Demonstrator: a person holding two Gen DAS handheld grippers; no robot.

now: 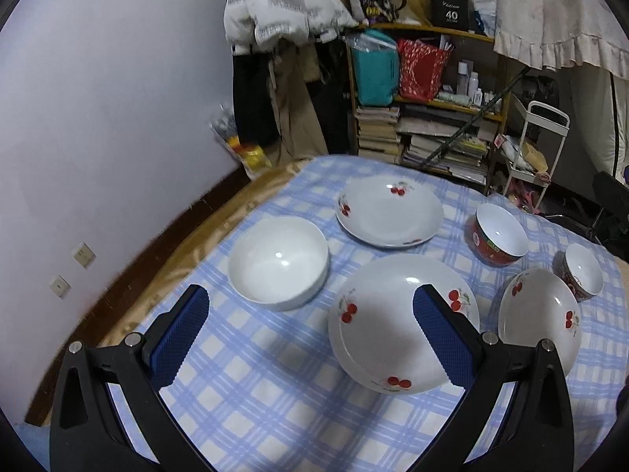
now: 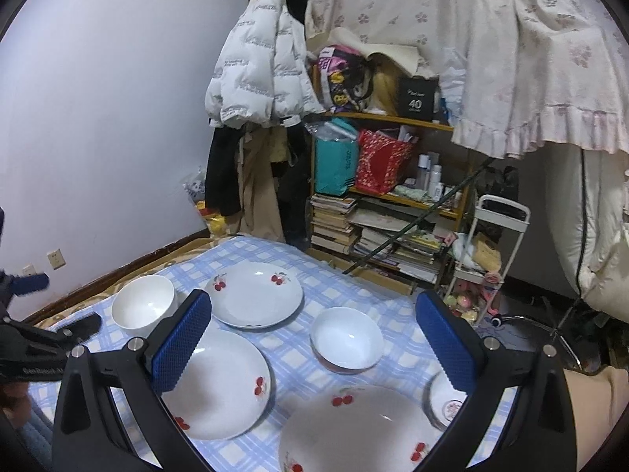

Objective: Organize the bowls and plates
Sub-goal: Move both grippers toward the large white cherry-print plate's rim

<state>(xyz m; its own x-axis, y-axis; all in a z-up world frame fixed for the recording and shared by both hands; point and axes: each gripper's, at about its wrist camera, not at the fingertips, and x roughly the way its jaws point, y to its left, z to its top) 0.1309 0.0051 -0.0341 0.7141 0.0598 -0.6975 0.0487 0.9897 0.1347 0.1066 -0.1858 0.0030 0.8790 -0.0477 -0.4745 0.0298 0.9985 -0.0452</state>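
Both grippers, left gripper (image 1: 310,338) and right gripper (image 2: 314,342), spread wide and empty above scattered cherry plates (image 1: 393,322), lining up a first stack.

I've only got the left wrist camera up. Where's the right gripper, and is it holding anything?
Observer: The right gripper is above the near side of the table, jaws wide apart, with nothing between them.
Operator: What's closest to it?
Observer: The nearest cherry plate lies below it, between the two fingers. I see no contact.
Operator: Is it blocking anything?
Observer: In the right wrist view, its right finger covers part of the small bowl beside that plate.
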